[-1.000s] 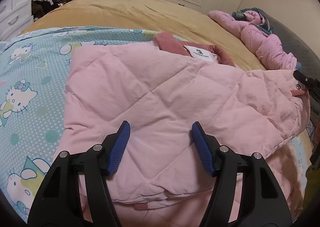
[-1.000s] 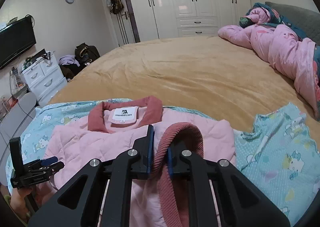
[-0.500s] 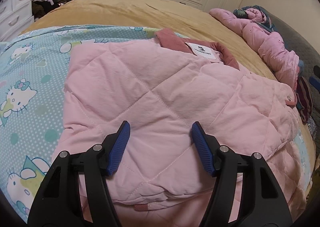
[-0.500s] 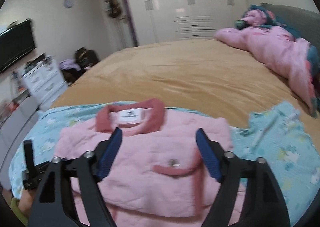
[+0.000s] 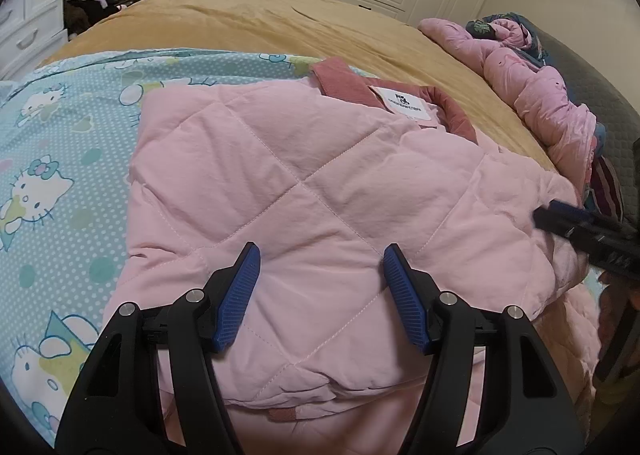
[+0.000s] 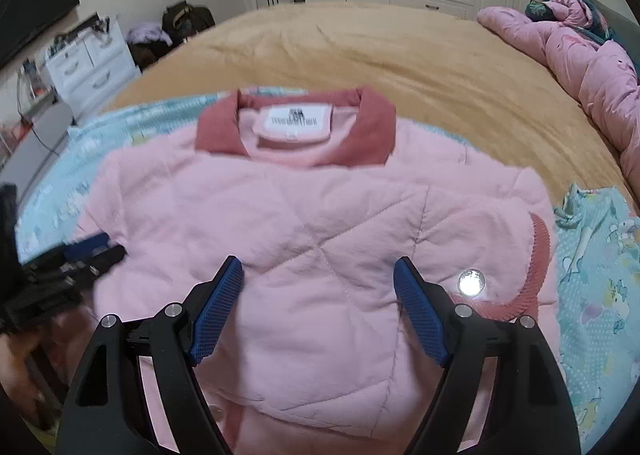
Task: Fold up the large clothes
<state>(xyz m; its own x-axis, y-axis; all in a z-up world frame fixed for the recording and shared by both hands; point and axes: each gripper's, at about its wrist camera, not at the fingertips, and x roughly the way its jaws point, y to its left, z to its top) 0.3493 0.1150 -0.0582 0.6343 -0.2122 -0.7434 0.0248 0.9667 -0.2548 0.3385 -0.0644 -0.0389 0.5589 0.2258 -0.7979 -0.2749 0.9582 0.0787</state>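
Pink quilted jacket [image 6: 320, 223] on cartoon sheet [image 5: 60, 159], both tools apart, empty

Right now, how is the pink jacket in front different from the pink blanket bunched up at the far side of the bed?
The pink jacket lies spread out and folded flat; the pink blanket is a rumpled heap. The jacket has a darker rose collar and a white label; the blanket shows neither. The jacket rests on the cartoon cat sheet, the blanket on the tan bedspread. Both are pink and puffy.

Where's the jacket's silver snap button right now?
In the right wrist view the snap button lies on the pink quilted jacket, lower right, just beyond the right gripper's right finger and inside the ribbed dark-pink cuff.
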